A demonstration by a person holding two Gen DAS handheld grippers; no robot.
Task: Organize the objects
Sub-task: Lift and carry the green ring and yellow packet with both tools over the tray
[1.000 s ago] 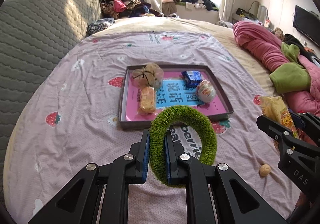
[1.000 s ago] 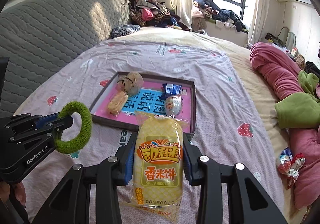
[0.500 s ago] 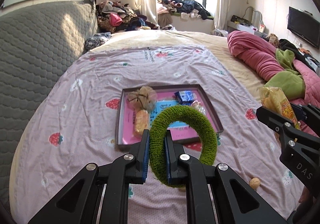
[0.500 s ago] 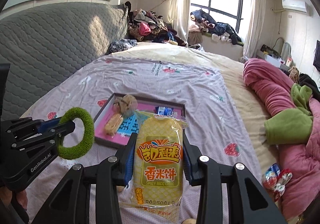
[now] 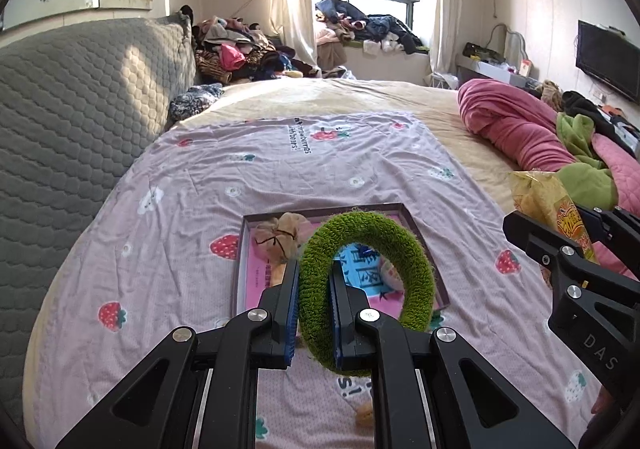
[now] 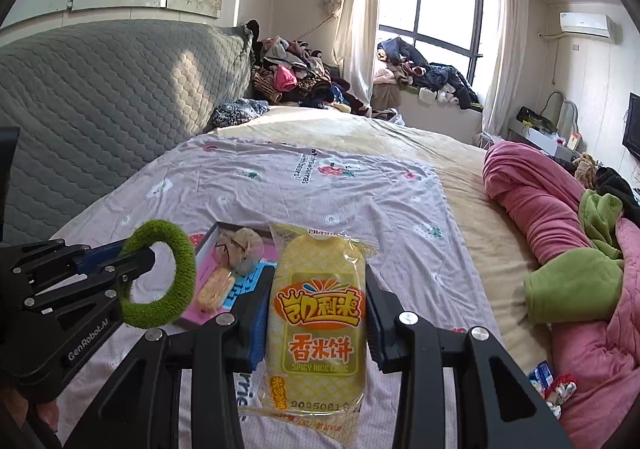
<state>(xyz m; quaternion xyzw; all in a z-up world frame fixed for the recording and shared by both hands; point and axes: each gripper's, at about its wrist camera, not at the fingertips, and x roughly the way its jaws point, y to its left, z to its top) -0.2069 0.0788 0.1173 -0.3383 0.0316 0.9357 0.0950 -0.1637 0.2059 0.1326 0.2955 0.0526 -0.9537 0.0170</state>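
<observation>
The green fuzzy ring (image 5: pixel 366 289) is clamped in the left tongs (image 5: pixel 314 289), held above the bed's strawberry sheet (image 5: pixel 180 209). The yellow rice-cracker packet (image 6: pixel 318 313) is clamped in the right tongs (image 6: pixel 318 309). Between and beyond them lies the pink-lined tray (image 5: pixel 241 269) of small snacks

Both tools are up off the bed and angled downward. Left tool (image 5: pixel 314 309) has its jaws clamped tight on a fuzzy green ring (image 5: pixel 404 249). Right tool (image 6: pixel 316 313) pinches a yellow snack packet (image 6: pixel 318 313) from both sides, sitting just right of the left one.
</observation>
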